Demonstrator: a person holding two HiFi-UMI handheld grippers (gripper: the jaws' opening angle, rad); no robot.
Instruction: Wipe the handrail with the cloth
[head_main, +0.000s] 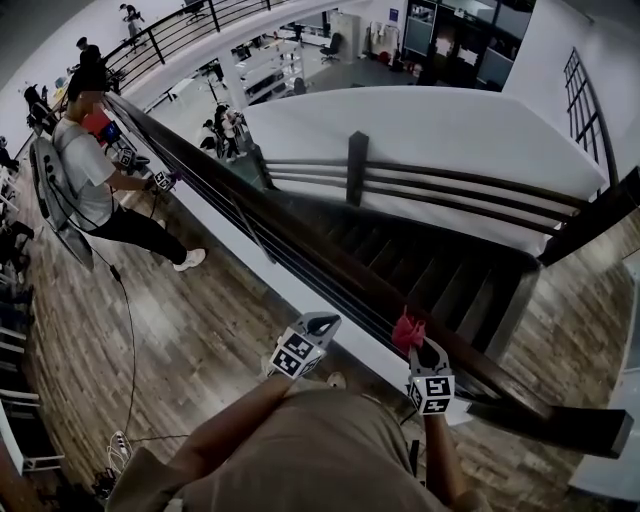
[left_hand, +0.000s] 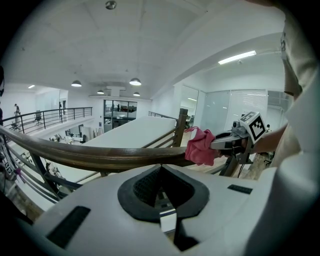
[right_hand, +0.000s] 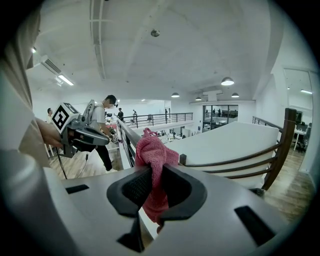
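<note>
Handrail, dark wood w/ thin bars under it, runs diagonally from far upper left to lower right along a balcony edge. A dark staircase drops on its far side; wood-plank floor on the near side. Far along the rail, another person stands at it w/ similar gear. Left gripper hangs near the rail on the floor side, not touching it, jaws brought together w/ nothing btwn them. Right gripper is up at the rail, jaws clamped on the pink cloth. Cloth bunches out past the fingertips and sits against the top of the rail, approx. level w/ the left gripper.
</note>
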